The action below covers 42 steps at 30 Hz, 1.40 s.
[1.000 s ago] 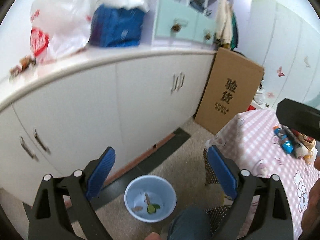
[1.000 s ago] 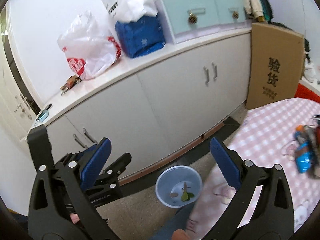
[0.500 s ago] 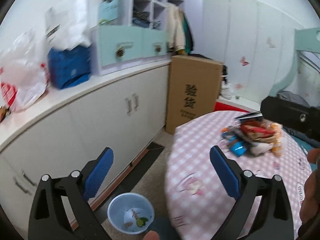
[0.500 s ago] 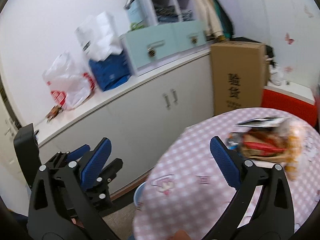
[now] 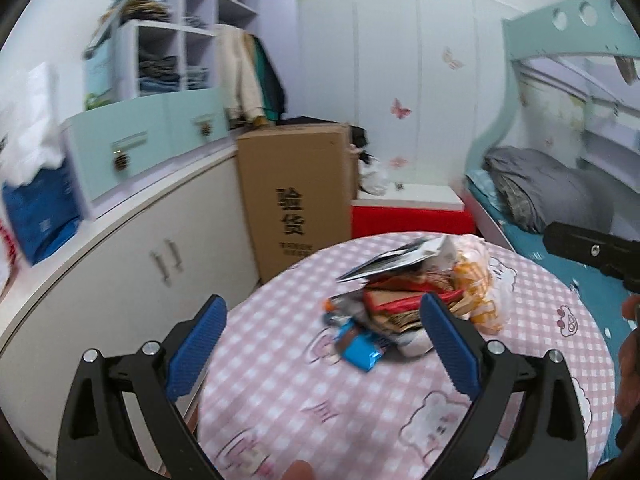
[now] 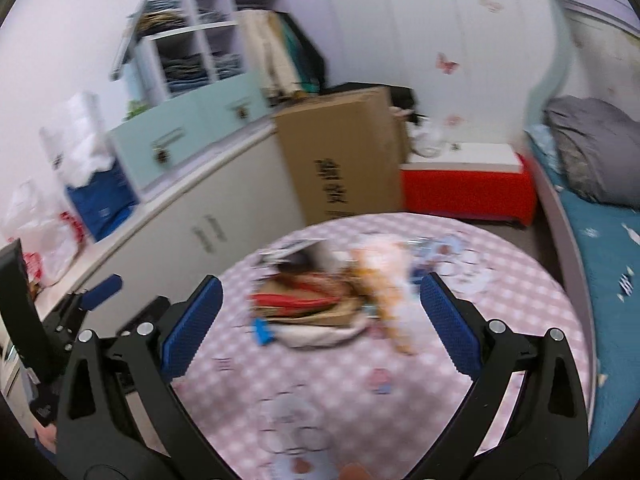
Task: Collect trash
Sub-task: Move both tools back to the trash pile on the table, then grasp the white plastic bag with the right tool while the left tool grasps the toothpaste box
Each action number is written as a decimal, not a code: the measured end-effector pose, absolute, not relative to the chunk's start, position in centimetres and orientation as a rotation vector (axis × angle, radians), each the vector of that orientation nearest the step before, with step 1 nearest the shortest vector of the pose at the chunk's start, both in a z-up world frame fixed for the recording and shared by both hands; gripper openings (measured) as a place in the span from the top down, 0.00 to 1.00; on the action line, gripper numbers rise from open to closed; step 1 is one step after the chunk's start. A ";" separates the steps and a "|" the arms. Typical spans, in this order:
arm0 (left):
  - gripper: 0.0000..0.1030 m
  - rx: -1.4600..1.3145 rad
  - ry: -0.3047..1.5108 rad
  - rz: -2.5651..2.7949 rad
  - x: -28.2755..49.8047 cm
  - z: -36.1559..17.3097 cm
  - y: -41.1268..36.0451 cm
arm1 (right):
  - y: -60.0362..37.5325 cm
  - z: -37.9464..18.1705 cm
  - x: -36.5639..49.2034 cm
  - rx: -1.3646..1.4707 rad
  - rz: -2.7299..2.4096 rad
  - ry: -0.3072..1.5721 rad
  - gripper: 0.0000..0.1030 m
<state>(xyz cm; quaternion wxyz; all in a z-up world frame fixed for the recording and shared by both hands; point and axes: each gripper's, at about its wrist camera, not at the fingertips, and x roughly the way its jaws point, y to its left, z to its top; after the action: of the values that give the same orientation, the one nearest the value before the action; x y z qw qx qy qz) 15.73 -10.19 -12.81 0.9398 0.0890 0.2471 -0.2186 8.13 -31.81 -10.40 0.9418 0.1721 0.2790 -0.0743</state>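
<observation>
Both your left tool (image 5: 322, 328) and right tool (image 6: 320, 306) are wide open and empty; the heaped trash pile (image 5: 412, 292), centre frame on the counter (image 5: 400, 408), may scatter if you clamp only one loose wrapper

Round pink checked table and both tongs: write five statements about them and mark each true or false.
1. Wrappers are piled on the round pink checked table. True.
2. The left tongs clamp a blue wrapper. False: open, empty.
3. The right tongs are open. True.
4. The brown cardboard box lies on the table. False: it stands behind it.
5. The blue wrapper lies at the pile's near edge. True.
</observation>
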 end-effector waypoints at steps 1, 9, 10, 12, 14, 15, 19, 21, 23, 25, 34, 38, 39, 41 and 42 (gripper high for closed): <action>0.08 0.200 0.510 -0.464 16.4 -13.1 -11.4 | -32.4 -10.7 8.1 0.356 -0.168 0.576 0.06; 0.07 0.359 0.547 -0.566 19.3 -16.1 -17.7 | -36.0 -14.6 9.5 0.393 -0.236 0.666 0.06; 0.07 0.379 0.540 -0.564 19.8 -16.3 -18.3 | -36.2 -14.9 9.7 0.393 -0.238 0.674 0.06; 0.07 0.402 0.523 -0.556 20.5 -16.3 -19.0 | -36.6 -15.9 10.6 0.395 -0.238 0.702 0.06; 0.07 0.422 0.504 -0.553 21.4 -16.1 -19.5 | -36.9 -16.8 11.4 0.395 -0.233 0.726 0.06; 0.07 0.427 0.497 -0.556 21.8 -16.0 -19.7 | -36.9 -17.2 11.9 0.392 -0.232 0.737 0.06; 0.07 0.490 0.505 -0.598 23.5 -16.5 -21.1 | -37.1 -19.0 14.1 0.390 -0.215 0.783 0.06; 0.07 0.536 0.508 -0.622 24.0 -17.0 -21.9 | -37.1 -19.8 15.2 0.384 -0.203 0.804 0.06; 0.09 0.566 0.525 -0.646 24.6 -17.6 -22.4 | -37.2 -20.4 15.9 0.383 -0.190 0.817 0.07; 0.58 0.561 0.552 -0.678 24.8 -17.9 -22.7 | -37.1 -21.0 16.2 0.396 -0.171 0.822 0.32; 0.85 0.343 0.577 -0.674 25.2 -16.5 -19.4 | -37.7 -20.0 13.8 0.491 -0.122 0.758 0.67; 0.86 0.229 0.544 -0.631 24.8 -15.2 -17.1 | -37.9 -18.8 12.4 0.510 -0.122 0.729 0.67; 0.86 0.201 0.533 -0.623 24.7 -14.8 -16.4 | -37.9 -18.5 12.1 0.512 -0.121 0.722 0.67; 0.86 0.167 0.519 -0.608 24.3 -14.2 -15.6 | -37.7 -17.5 11.5 0.512 -0.119 0.705 0.67; 0.86 0.151 0.509 -0.598 24.1 -13.8 -15.0 | -37.5 -17.0 11.2 0.509 -0.116 0.696 0.67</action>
<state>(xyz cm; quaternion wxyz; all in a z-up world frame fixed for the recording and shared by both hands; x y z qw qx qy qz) 24.09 -15.02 -13.81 0.9212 0.0733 0.2478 -0.2910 11.20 -37.51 -16.98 0.9069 0.2465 0.3372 -0.0560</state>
